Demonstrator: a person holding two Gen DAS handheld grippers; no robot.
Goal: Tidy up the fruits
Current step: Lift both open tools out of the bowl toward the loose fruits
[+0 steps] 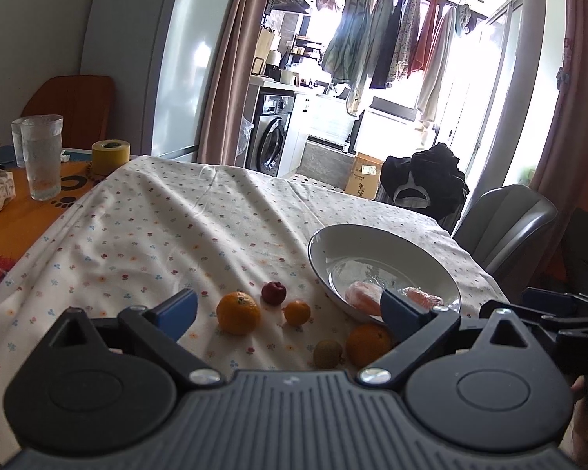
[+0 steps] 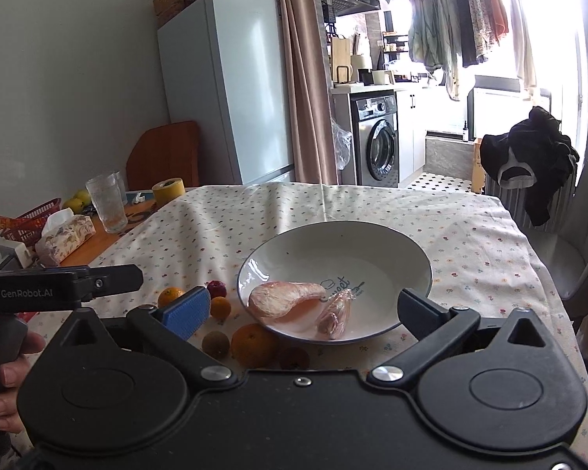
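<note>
Fingers of both grippers are standing wide, holding nothing (two wrapped pieces already sitting in the bowl); we are picking the next orange off the counter.

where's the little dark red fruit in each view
Left wrist view: the dark red fruit lies on the tablecloth at centre, just left of the white bowl, between the two oranges nearest it.
Right wrist view: the dark red fruit sits lower left of centre, against the bowl's left rim, above the blue pad of the hand-held gripper.
Shared landmark: the washing machine beyond the table.
</note>
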